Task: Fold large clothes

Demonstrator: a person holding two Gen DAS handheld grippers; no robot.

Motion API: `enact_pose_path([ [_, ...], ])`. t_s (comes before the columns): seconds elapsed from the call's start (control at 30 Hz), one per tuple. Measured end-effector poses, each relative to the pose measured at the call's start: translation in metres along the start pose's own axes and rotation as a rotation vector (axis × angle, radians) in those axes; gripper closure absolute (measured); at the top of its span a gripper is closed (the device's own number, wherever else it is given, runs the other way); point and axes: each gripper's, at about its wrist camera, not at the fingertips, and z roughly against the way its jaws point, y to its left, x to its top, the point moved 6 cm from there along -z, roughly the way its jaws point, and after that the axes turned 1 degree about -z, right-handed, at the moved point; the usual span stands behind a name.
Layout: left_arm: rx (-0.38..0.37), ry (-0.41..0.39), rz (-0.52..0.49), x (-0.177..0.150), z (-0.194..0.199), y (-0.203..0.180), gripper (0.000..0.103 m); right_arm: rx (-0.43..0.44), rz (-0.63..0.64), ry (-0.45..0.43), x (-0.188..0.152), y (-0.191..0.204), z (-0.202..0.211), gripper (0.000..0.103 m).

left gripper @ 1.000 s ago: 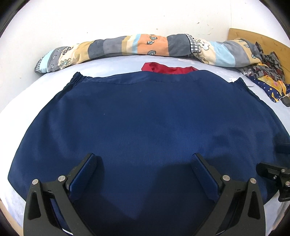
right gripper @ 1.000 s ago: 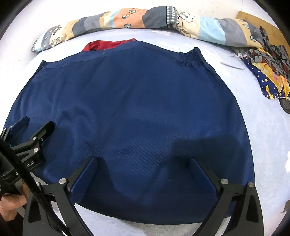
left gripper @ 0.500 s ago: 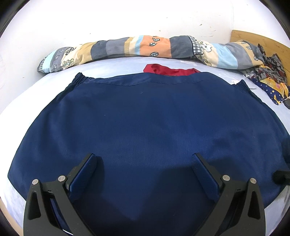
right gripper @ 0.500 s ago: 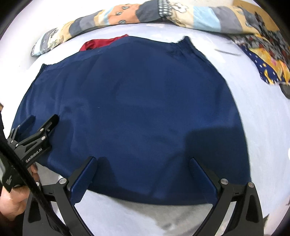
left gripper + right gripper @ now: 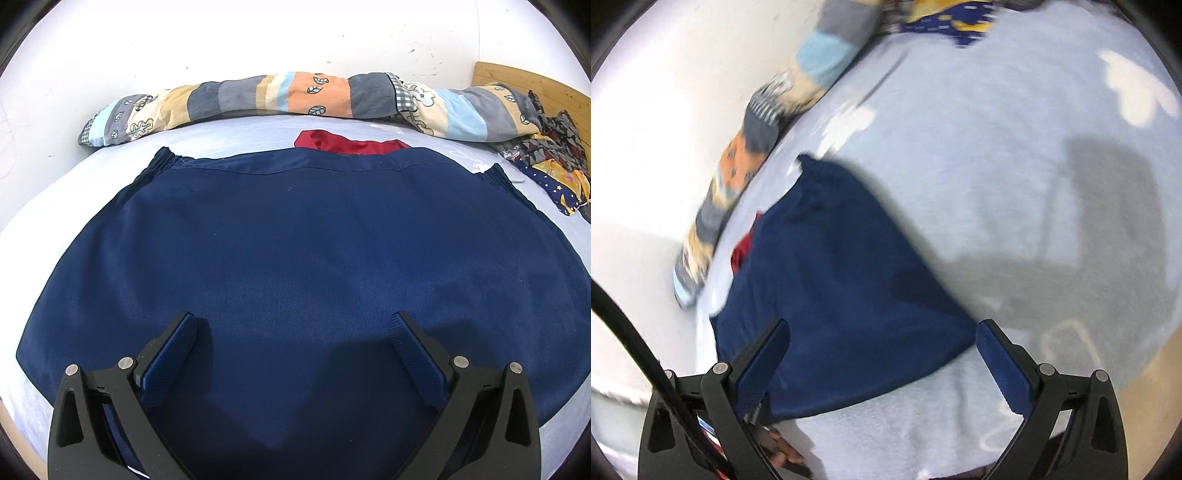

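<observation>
A large navy garment (image 5: 295, 258) lies spread flat on the pale blue bed sheet (image 5: 55, 192), its gathered hem corners at the far left and far right. My left gripper (image 5: 293, 326) hovers open over its near edge, with nothing between the fingers. In the blurred, tilted right wrist view the navy garment (image 5: 834, 280) fills the lower left, and my right gripper (image 5: 881, 334) stands open above its near right corner, holding nothing.
A red cloth (image 5: 351, 142) peeks out behind the garment's far edge. A rolled patchwork quilt (image 5: 295, 98) runs along the white wall. Crumpled patterned clothes (image 5: 546, 147) lie at the far right by a wooden headboard (image 5: 517, 79). Part of a hand (image 5: 783, 452) shows low down.
The right wrist view has swung hard, tilting toward the garment's right side over bare sheet. The left view has barely shifted, and the other gripper has left its right edge.
</observation>
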Motion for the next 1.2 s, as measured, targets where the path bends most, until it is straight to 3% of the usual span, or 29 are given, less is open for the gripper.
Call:
enact_pose_path([
  [0.13, 0.0, 0.0, 0.001, 0.0, 0.0, 0.0, 0.0, 0.041, -0.101, -0.003, -0.006, -0.015, 0.007, 0.001],
  [0.27, -0.019, 0.022, 0.019, 0.001, 0.001, 0.003, 0.0, 0.08, -0.1, 0.0, -0.011, -0.015, 0.01, 0.004],
  [0.37, -0.036, 0.032, 0.102, 0.002, 0.006, 0.012, 0.0, 0.09, -0.063, 0.03, -0.021, -0.005, 0.0, 0.011],
  [0.57, 0.0, -0.007, 0.002, -0.004, 0.003, 0.002, 0.0, 0.036, -0.032, 0.077, -0.041, -0.006, -0.031, 0.02],
  [0.73, -0.052, -0.023, 0.085, 0.0, 0.019, 0.005, 0.0, 0.088, -0.017, 0.013, -0.032, 0.002, -0.034, 0.029],
  [0.8, -0.073, -0.055, 0.048, 0.002, 0.027, -0.005, 0.0, 0.114, -0.033, 0.002, -0.031, 0.002, -0.034, 0.03],
  [0.87, -0.051, -0.004, -0.029, -0.005, 0.016, -0.016, 0.0, 0.141, -0.02, -0.013, -0.032, 0.005, -0.036, 0.03],
  [1.07, -0.063, -0.011, -0.004, -0.006, 0.015, -0.012, 0.0, 0.228, -0.002, -0.069, -0.029, 0.019, -0.037, 0.03],
  [1.2, -0.058, -0.024, -0.022, -0.009, 0.014, -0.013, 0.0, 0.238, 0.034, -0.073, -0.029, 0.029, -0.038, 0.029],
])
